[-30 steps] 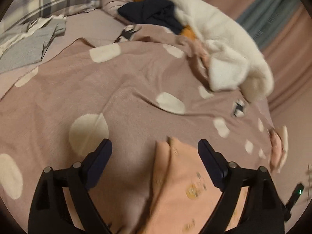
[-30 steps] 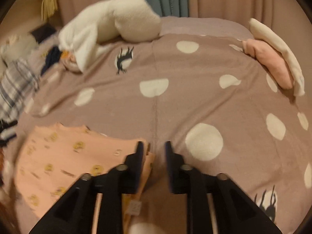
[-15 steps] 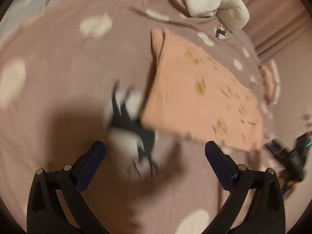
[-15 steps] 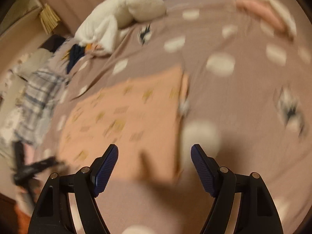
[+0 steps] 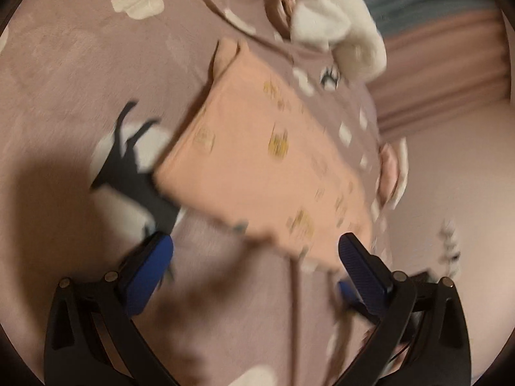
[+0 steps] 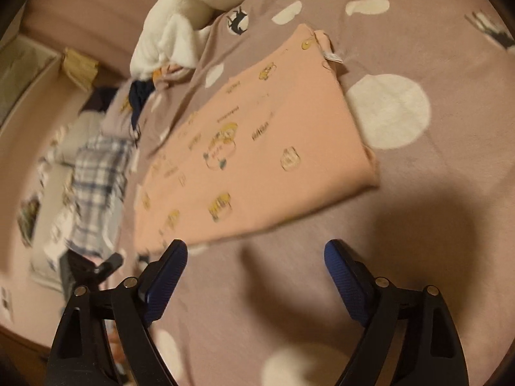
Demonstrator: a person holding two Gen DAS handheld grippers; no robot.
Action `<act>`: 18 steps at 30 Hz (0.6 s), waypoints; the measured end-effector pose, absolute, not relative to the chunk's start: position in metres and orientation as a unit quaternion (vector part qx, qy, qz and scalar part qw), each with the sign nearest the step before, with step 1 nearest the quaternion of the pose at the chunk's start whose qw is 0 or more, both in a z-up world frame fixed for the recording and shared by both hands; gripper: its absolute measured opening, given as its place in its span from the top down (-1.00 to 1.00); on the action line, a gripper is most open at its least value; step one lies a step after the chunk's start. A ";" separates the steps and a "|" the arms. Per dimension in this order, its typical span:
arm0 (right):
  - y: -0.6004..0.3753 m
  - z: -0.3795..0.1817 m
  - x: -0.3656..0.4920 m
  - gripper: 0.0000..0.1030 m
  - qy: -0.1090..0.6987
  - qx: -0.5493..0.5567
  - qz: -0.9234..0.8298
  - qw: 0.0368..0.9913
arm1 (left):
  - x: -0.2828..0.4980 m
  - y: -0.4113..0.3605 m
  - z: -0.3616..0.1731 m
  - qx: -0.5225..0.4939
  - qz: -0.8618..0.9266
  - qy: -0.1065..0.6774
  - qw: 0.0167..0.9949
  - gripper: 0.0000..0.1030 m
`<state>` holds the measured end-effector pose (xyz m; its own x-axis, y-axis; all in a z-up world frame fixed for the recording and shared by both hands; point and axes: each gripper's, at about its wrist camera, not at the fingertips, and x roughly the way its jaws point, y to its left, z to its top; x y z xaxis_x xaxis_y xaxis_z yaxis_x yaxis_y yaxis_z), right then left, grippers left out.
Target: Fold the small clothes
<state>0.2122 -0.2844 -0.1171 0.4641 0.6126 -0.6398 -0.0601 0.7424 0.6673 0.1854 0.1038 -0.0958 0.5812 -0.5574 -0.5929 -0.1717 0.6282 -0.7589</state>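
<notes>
Looking down my left gripper (image 5: 254, 257), I see its fingers spread wide with nothing between them; the folded peach garment (image 5: 267, 160) fills the middle of the frame, its near edge just beyond the tips. My right gripper (image 6: 256, 257) is opening, jaws empty over bare mauve spotted blanket (image 6: 418, 218) at lower centre, open room to the right. A small white label (image 6: 333, 58) sits at the garment's upper corner; its print and the garment's lettering are too blurred to read. A white fleece heap (image 6: 180, 22) lies upper left, plaid cloth (image 6: 96, 186) at left.
</notes>
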 end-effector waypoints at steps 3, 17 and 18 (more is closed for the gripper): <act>-0.281 -0.120 0.223 -0.69 0.467 0.310 0.208 0.802 | 0.203 0.108 -0.099 -0.439 -0.111 0.435 0.778 -0.99; -0.263 -0.135 0.271 0.84 0.459 0.337 0.158 0.807 | 0.248 0.097 -0.093 -0.378 0.021 0.443 0.813 0.78; -0.266 -0.136 0.269 0.84 0.456 0.342 0.158 0.806 | 0.245 0.097 -0.090 -0.374 0.022 0.443 0.815 0.80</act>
